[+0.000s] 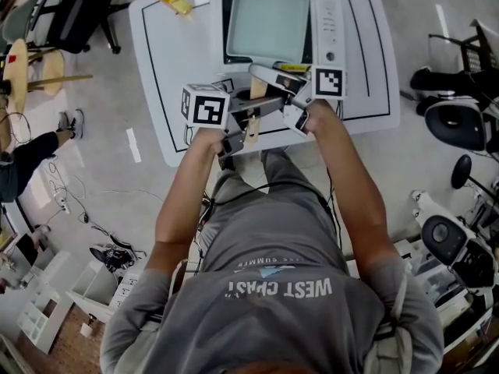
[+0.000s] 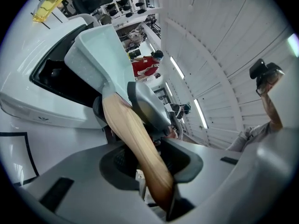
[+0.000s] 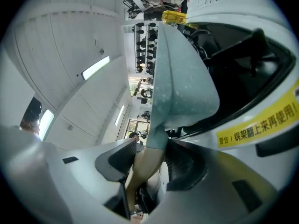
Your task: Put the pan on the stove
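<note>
Left tool (image 2: 152, 161) nearly closed, right tool (image 3: 152, 160) wider, both tight on wooden handle (image 2: 133, 129) of pan (image 1: 269, 18).

Lab-style workroom, rolling office chairs (image 1: 78, 10), loose floor cables (image 1: 78, 197), white line-marked table (image 1: 168, 68)

The person's grey shirt (image 1: 279, 288) carries, upside down in the head view, the print "WEST COAST" beside a smaller line ending in "SUMMER", and a yellow label (image 3: 259, 125) on the white edge of the stove (image 3: 275, 94) bears black Chinese characters starting "警告:".
</note>
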{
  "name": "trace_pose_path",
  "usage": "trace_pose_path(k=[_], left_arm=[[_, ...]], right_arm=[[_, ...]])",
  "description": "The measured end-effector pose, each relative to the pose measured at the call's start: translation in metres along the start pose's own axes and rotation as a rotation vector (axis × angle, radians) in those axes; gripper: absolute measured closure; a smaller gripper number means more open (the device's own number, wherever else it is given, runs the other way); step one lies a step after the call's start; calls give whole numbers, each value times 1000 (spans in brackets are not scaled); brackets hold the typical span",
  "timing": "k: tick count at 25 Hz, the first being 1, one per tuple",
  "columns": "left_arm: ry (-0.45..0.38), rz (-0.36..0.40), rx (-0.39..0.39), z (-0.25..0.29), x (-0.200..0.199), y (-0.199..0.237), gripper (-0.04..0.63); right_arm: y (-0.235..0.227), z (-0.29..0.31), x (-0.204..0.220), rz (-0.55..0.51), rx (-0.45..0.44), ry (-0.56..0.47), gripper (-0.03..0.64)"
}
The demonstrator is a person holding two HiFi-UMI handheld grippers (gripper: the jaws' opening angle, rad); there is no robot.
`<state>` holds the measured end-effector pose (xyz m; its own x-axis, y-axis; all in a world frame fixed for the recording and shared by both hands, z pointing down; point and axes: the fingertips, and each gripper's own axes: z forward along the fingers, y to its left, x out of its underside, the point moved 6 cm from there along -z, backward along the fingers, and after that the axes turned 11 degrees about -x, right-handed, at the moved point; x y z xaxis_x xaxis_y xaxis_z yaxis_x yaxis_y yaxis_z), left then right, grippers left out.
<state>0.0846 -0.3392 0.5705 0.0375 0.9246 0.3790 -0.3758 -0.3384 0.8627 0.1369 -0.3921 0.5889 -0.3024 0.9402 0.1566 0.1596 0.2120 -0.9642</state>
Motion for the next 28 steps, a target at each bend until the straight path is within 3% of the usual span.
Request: trace_pose_path(k=[13,14,15,17,22,28], left_arm=[[-56,-3,25,-1,-11,-2,460],[-70,-16,44,-3,-11,-5,423],[-80,-39,73,-5,-11,-7,331],[-88,-81,117,-9,-10,-9,313],[-91,-38,64,-22,-9,-6,313],[-109,-26,49,-40,-5,-11,313]], right_arm=[[-3,-2,-10,59,15,-50,434],[-3,-3,-11,63,23,-62,434],[-4,-4,-14,65,31,-75,434],[-6,-5,-21,66,52,-91,436],[-5,-7,-32,52,94,-115,427],[4,-7,-28,44,126,-177,356]])
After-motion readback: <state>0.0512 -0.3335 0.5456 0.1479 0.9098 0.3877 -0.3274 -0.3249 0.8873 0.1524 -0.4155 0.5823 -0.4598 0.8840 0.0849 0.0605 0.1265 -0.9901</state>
